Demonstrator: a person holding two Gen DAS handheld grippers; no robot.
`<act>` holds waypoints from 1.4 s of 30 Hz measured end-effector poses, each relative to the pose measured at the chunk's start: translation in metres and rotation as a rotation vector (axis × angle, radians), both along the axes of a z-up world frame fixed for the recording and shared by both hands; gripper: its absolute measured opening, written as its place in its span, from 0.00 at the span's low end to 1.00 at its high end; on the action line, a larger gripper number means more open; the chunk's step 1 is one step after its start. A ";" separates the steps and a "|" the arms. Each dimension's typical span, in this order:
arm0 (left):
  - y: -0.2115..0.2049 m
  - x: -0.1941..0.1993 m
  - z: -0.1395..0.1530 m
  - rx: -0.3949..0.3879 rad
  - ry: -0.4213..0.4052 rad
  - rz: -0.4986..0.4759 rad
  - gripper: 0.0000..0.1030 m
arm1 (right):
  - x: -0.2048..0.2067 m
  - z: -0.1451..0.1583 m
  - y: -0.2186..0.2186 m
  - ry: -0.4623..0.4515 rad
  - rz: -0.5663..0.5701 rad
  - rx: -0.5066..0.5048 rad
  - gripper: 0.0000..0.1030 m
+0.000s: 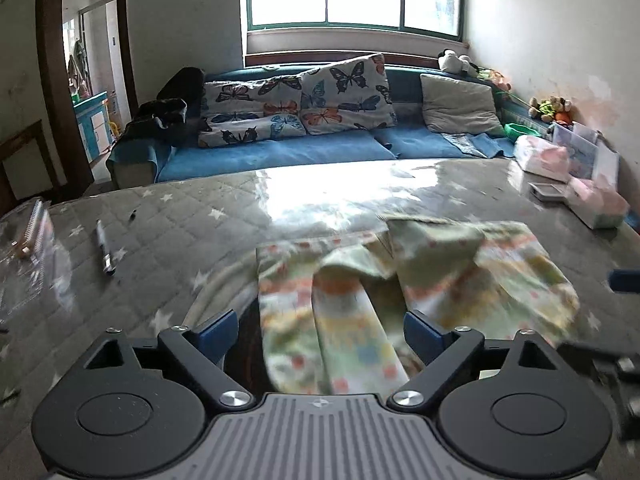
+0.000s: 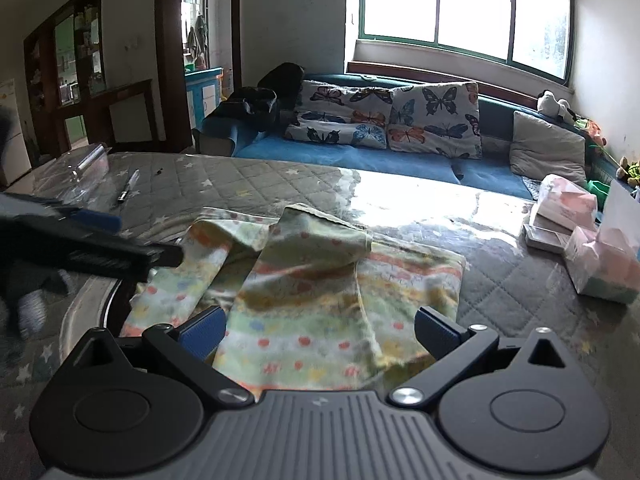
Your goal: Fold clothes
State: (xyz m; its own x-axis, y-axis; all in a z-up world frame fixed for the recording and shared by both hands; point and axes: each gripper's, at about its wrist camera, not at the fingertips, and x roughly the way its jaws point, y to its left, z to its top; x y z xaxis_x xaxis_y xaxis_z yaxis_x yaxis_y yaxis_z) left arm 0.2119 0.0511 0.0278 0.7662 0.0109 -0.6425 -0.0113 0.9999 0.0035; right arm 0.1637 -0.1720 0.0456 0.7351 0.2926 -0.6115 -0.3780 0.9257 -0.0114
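Observation:
A pale green and yellow child's garment [image 1: 460,276] with coloured dots and stripes lies crumpled on the grey star-quilted table [image 1: 180,216]. My left gripper [image 1: 320,330] hangs open over its near left part, and the cloth runs between the blue pads [image 1: 218,330] without touching them. My right gripper [image 2: 320,326] is also open, over the near edge of the garment [image 2: 316,292], and it holds nothing. The left gripper [image 2: 92,236] shows as a blur at the left of the right wrist view. A blue fingertip [image 1: 624,280] of the right one shows at the right edge of the left wrist view.
A pen [image 1: 105,250] and a spiral notebook [image 1: 34,226] lie at the table's left. Pink tissue packs [image 2: 600,256] and boxes [image 1: 548,192] crowd its right end. A blue sofa [image 1: 280,152] with butterfly cushions stands behind the table, under the window.

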 end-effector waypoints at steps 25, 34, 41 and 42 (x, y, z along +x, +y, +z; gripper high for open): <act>0.010 0.039 -0.029 -0.055 0.016 -0.061 0.05 | 0.091 -0.040 0.058 0.151 0.068 0.047 0.73; 0.019 0.034 -0.029 -0.081 0.008 -0.030 0.05 | 0.104 -0.058 0.063 0.166 0.038 0.009 0.34; 0.034 0.011 -0.014 -0.106 -0.041 0.031 0.05 | 0.090 -0.046 0.029 0.142 -0.028 0.072 0.06; 0.038 0.004 -0.010 -0.105 -0.053 0.042 0.05 | 0.085 -0.042 0.022 0.132 -0.035 0.080 0.06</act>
